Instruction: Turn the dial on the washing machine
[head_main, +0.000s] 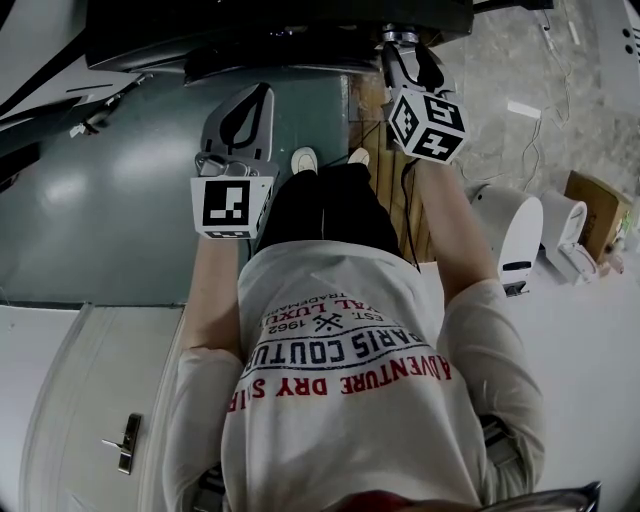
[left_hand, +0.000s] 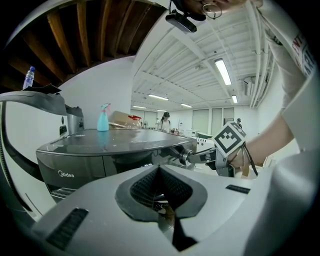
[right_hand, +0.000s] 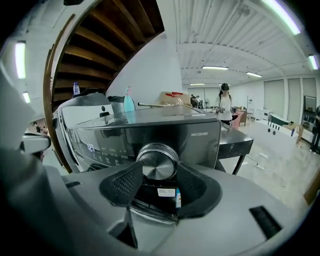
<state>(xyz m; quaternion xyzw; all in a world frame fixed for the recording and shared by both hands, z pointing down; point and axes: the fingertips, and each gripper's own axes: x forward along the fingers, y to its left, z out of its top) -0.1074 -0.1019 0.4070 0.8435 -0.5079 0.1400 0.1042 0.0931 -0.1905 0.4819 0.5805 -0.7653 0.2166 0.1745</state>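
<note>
The dark grey washing machine (right_hand: 150, 130) fills the middle of the right gripper view, and its round metal dial (right_hand: 158, 161) sits on the front panel. My right gripper (right_hand: 160, 169) has a pad against each side of the dial and is shut on it. In the head view the right gripper (head_main: 400, 48) reaches up to the machine's front edge (head_main: 250, 30). My left gripper (head_main: 262, 92) hangs away from the machine over the green floor, shut and empty. From the left gripper view its jaws (left_hand: 159, 169) face the machine (left_hand: 100, 150) side on, with the right gripper (left_hand: 200, 157) at the dial (left_hand: 184, 157).
A blue spray bottle (right_hand: 128, 102) and boxes stand on the machine's top. White appliances (head_main: 515, 230) and a cardboard box (head_main: 595, 205) lie on the floor to my right. A white door (head_main: 90, 400) is at lower left. A person (right_hand: 225, 102) stands far behind a dark table (right_hand: 235, 137).
</note>
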